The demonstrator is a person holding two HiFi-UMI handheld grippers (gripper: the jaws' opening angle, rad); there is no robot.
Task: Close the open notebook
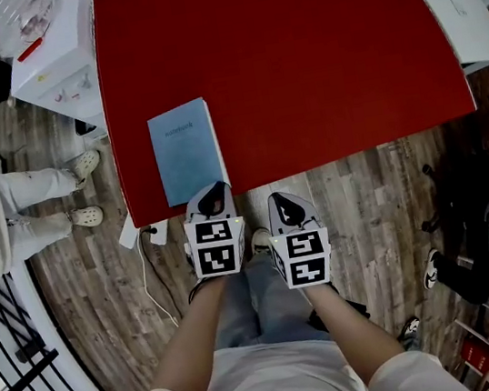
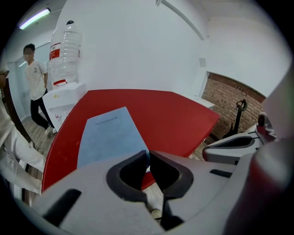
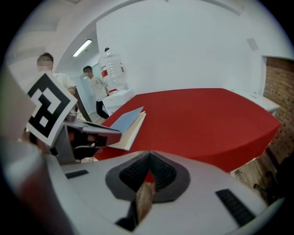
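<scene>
Notebook (image 1: 187, 150), head view: it lies on the red table (image 1: 297, 62) at the near left corner, blue cover up and apparently flat, its near end close to the table's near edge. The left gripper (image 1: 216, 190) hangs just off that edge, its tip over the notebook's near right corner. The right gripper (image 1: 284, 204) is beside it to the right, over the floor.

Left gripper view: the jaws are clenched with nothing between them. The notebook lies just beyond and left of the tips.

Right gripper view: the jaws are clenched and empty. The notebook lies far left of them, its cover seemingly raised a little above the pages.

Hazard, as a judgement: a clenched jaw brushing the near end could slide the notebook over the edge or lift the cover.
</scene>
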